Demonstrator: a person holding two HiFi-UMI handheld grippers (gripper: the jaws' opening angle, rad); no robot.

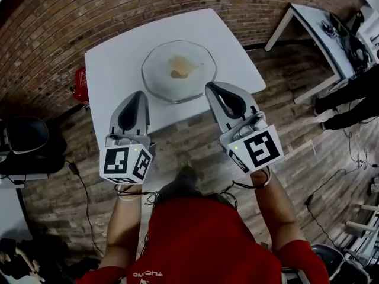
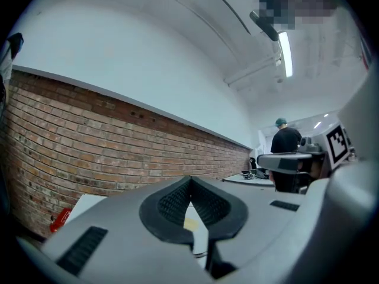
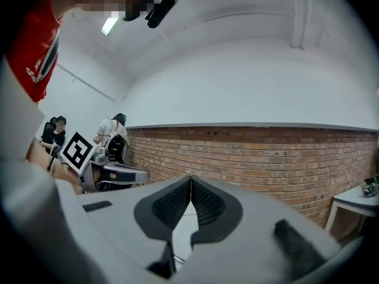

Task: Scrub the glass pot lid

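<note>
The glass pot lid [image 1: 179, 71] lies flat at the middle of the bench [image 1: 112, 64], with a brownish smear [image 1: 179, 68] at its centre, ahead of and between the two claws. The left claw [image 1: 137, 94] and right claw [image 1: 212, 87] are both closed tip to tip, empty, and held level at the bench's near edge. The right claw stands just beside the lid's near-right rim and is judged the nearer; the left claw is further from the rim.
</note>
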